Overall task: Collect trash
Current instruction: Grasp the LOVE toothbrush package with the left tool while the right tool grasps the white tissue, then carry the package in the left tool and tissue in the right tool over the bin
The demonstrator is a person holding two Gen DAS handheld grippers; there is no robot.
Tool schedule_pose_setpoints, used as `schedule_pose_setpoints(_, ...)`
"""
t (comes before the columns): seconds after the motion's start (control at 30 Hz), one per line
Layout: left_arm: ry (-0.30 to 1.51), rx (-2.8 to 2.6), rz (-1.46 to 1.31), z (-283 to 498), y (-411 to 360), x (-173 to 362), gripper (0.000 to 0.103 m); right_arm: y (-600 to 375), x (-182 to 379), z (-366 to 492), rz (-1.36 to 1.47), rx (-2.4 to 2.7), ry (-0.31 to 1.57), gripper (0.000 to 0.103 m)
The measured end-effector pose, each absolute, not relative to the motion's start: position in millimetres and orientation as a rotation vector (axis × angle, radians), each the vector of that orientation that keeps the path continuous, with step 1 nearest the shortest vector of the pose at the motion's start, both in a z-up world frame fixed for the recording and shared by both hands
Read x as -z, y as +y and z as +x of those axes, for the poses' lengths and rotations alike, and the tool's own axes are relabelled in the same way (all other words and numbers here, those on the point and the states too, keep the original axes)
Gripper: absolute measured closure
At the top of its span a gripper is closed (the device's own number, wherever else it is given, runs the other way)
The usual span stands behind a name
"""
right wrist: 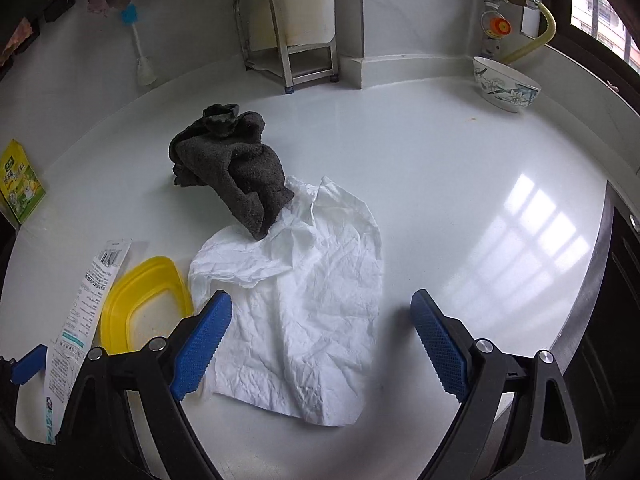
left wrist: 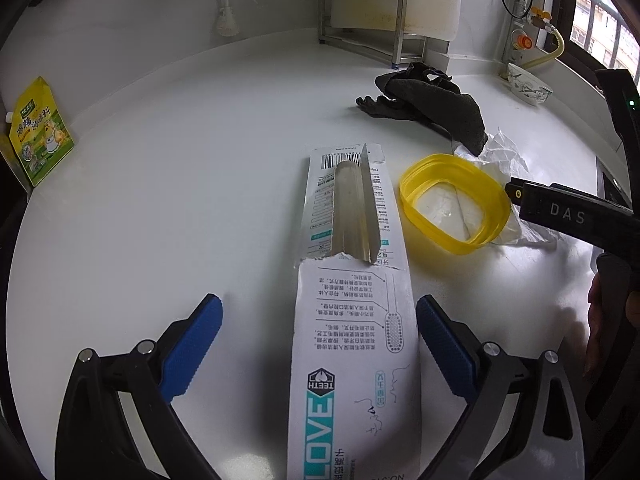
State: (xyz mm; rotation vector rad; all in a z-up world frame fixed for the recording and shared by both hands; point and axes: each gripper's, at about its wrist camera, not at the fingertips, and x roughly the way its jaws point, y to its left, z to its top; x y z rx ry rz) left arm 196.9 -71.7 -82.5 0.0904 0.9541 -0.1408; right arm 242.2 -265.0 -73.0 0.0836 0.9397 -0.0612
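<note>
A torn toothbrush package (left wrist: 352, 320) lies flat on the white counter, running between the fingers of my left gripper (left wrist: 320, 344), which is open above it. A yellow plastic lid (left wrist: 454, 204) lies just right of the package. A crumpled white tissue (right wrist: 304, 312) lies between the fingers of my right gripper (right wrist: 322, 344), which is open over it. The lid (right wrist: 140, 304) and package (right wrist: 84, 308) show at the left of the right wrist view. A dark grey cloth (right wrist: 232, 168) overlaps the tissue's far edge.
A patterned bowl (right wrist: 506, 84) stands at the back right near a gas valve and hose. A steel rack (right wrist: 288, 36) stands at the back wall. A yellow-green seasoning pouch (left wrist: 40, 132) leans at the left. The counter's front edge and a dark appliance (right wrist: 616, 300) lie to the right.
</note>
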Motion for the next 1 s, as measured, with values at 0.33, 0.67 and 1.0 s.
schedule_pose_setpoints(0.33, 0.928, 0.158, 0.09, 200, -68, 77, 0.053, -247, 67, 237, 0.005, 0.017, 0.946, 0.101)
schedule_pose_setpoints(0.67, 0.909, 0.176, 0.074, 196, -58, 69, 0.053, -270, 38, 221, 0.149, -0.004, 0.859, 0.101)
schedule_pose_setpoints(1.0, 0.86, 0.194, 0.053, 175, -46, 48, 0.053, -271, -6, 184, 0.163, 0.025, 0.76, 0.101)
